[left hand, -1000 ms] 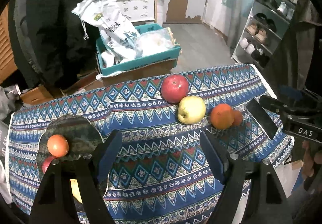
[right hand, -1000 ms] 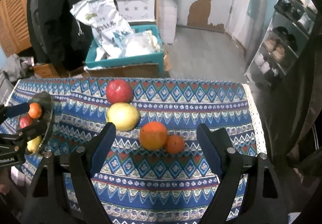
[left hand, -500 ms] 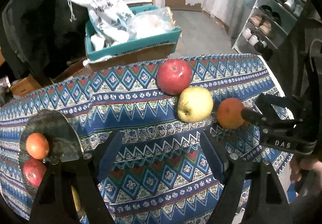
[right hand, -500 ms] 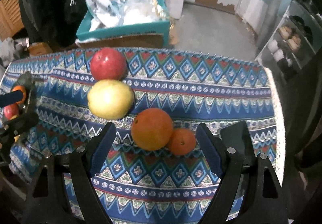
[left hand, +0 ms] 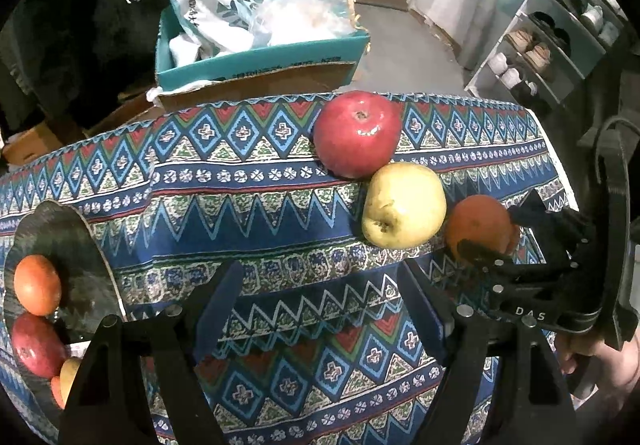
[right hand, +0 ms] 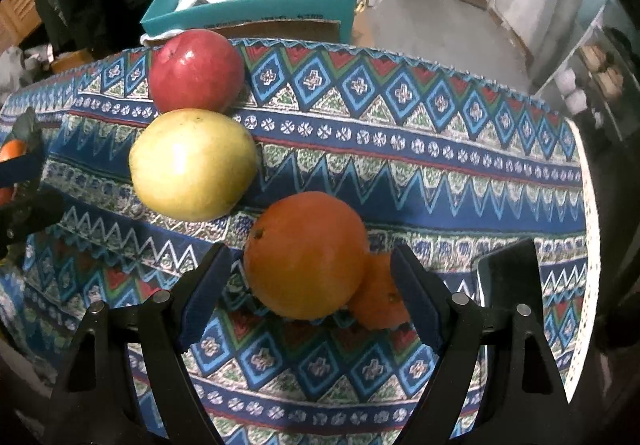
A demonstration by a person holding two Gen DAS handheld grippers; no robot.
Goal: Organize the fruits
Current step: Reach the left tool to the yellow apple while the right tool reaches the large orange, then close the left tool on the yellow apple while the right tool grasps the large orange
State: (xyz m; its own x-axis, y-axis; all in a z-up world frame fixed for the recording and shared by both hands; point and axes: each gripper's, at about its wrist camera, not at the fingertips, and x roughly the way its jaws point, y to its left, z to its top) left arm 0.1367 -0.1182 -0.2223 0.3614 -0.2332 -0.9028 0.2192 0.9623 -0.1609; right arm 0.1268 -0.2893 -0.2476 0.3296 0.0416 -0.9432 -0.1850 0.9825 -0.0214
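Observation:
On the patterned cloth a red apple [left hand: 357, 133] [right hand: 197, 71], a yellow apple [left hand: 404, 205] [right hand: 193, 164], a large orange [right hand: 306, 255] [left hand: 478, 229] and a small orange [right hand: 380, 305] lie in a diagonal row. My right gripper [right hand: 308, 297] is open, its fingers either side of the large orange, the right one in front of the small orange; contact is unclear. My left gripper [left hand: 324, 305] is open over bare cloth, short of the yellow apple. A dark plate [left hand: 76, 245] at the left holds an orange fruit [left hand: 37, 284], a red one [left hand: 36, 345] and others partly hidden.
Beyond the table's far edge sit a teal box [left hand: 260, 61] with white bags, a dark coat at the left and a shoe rack [left hand: 560, 25] at the right. A dark flat object [right hand: 508, 277] lies on the cloth by the right gripper. A hand [left hand: 600, 361] holds that gripper.
Both grippers have come down toward the cloth and the fruit looks larger. The right gripper's fingers now flank the large orange. Neither gripper's opening has changed.

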